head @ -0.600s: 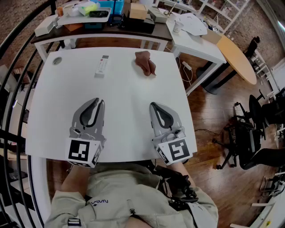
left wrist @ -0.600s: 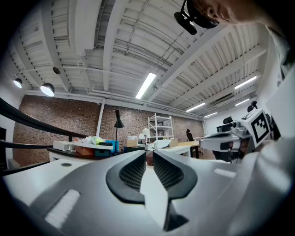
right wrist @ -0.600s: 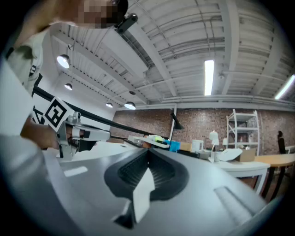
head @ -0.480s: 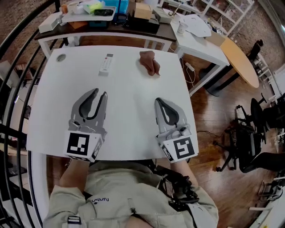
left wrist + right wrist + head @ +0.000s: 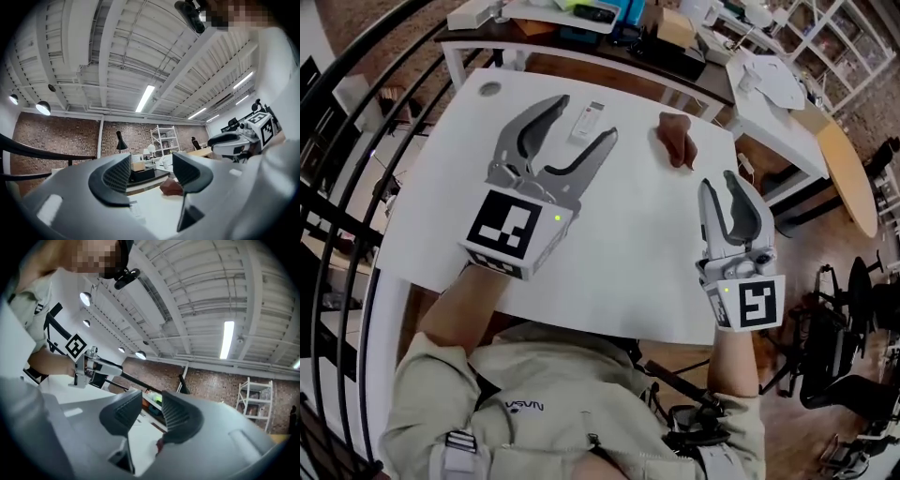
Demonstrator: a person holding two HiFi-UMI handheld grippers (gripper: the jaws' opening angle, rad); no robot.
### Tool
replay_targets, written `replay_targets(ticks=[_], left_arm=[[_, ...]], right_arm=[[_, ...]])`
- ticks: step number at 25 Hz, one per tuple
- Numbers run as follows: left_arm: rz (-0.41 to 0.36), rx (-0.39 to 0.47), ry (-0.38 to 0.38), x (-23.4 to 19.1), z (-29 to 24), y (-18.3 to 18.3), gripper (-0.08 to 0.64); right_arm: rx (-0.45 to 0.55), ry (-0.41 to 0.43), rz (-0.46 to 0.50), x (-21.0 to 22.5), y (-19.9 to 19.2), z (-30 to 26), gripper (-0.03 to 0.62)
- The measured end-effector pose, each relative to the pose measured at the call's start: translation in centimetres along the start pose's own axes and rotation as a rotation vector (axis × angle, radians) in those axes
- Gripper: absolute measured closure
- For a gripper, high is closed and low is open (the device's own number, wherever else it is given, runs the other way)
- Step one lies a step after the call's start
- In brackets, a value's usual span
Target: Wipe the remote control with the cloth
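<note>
Both claws hung spread and empty above the white table (image 5: 619, 234): left gripper (image 5: 581, 120) by the far remote control (image 5: 588, 120), right gripper (image 5: 719, 183) near the cloth (image 5: 677, 139) (brown, crumpled).

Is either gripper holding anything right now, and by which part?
Nothing. Left gripper and right gripper are open, empty; the remote and cloth lie on the table.

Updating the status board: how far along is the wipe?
Done: nothing yet. In hand: nothing; left tongs and right tongs are both open and empty. Left: grasp the crumpled brown cloth at the white table's far edge, then wipe the remote control lying apart from it.
</note>
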State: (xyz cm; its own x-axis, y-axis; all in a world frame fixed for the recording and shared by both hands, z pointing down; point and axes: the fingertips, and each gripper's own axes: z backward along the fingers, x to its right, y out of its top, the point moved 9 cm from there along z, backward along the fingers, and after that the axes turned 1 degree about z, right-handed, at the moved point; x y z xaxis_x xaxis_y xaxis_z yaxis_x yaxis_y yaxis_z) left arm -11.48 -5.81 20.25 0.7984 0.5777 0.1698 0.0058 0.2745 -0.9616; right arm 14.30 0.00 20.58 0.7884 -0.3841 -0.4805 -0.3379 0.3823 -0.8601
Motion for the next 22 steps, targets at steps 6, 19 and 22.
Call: replay_targets(ticks=[6, 19, 22], left_arm=[[0.008, -0.059, 0.027, -2.8, -2.7, 0.1, 0.24], [0.057, -0.291, 0.025, -7.9, -11.5, -6.2, 0.124], [0.088, -0.361, -0.003, -8.5, -13.1, -8.7, 0.102]], right_arm=[[-0.012, 0.019, 0.082, 3.0, 0.5, -2.5, 0.451], [-0.133, -0.041, -0.052, 9.6, -3.3, -11.2, 0.38], [-0.212, -0.035, -0.092, 10.1, -6.3, -12.9, 0.368]])
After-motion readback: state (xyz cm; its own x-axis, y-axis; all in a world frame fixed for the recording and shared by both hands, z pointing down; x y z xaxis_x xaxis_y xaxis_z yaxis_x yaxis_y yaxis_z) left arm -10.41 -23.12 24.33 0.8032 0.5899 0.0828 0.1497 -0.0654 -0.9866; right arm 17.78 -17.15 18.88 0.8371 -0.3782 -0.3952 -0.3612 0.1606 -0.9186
